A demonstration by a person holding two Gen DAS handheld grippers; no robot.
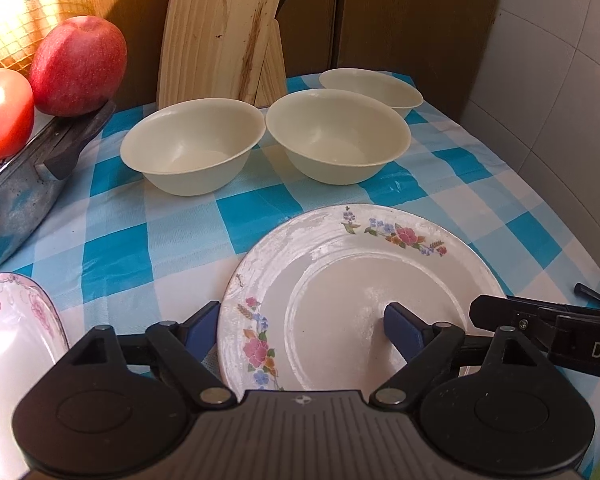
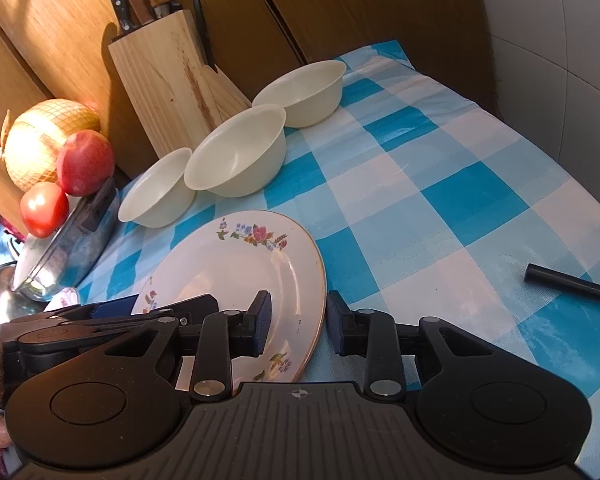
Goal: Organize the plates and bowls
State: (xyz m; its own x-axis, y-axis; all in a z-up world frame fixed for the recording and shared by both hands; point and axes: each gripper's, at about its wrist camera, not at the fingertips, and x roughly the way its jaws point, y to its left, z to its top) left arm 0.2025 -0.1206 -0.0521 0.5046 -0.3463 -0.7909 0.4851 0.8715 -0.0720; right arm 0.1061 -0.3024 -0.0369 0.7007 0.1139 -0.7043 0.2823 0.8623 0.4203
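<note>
The left wrist view looks down over the left gripper (image 1: 298,330), whose two blue-padded fingers are spread wide across the near left edge of a flowered plate (image 1: 364,276). One pad sits just outside the rim at lower left of centre; the other hangs over the flat middle of the plate. Whether either pad touches the plate, I cannot tell. The plate lies flat on a blue and white checked cloth (image 1: 148,248) in the lower middle of the frame. Behind it, across the centre, three cream bowls stand in a row: a left bowl (image 1: 194,146), a middle bowl (image 1: 338,138) touching it rim to rim, and a far bowl (image 1: 374,88) partly hidden behind the middle one. A pink-patterned dish (image 1: 16,344) shows at the lower left edge. In the upper left are a red apple (image 1: 78,66), a tomato (image 1: 4,118) and a netted melon (image 1: 24,12) above a metal pan (image 1: 28,192). A wooden knife block (image 1: 220,32) rises at top centre.

In the right wrist view, the right gripper (image 2: 298,326) is also spread, its fingers straddling the plate's gold-edged right rim at lower centre, one pad over the plate and one over the cloth beside it. A black handle (image 2: 568,282) lies on the cloth at right.
</note>
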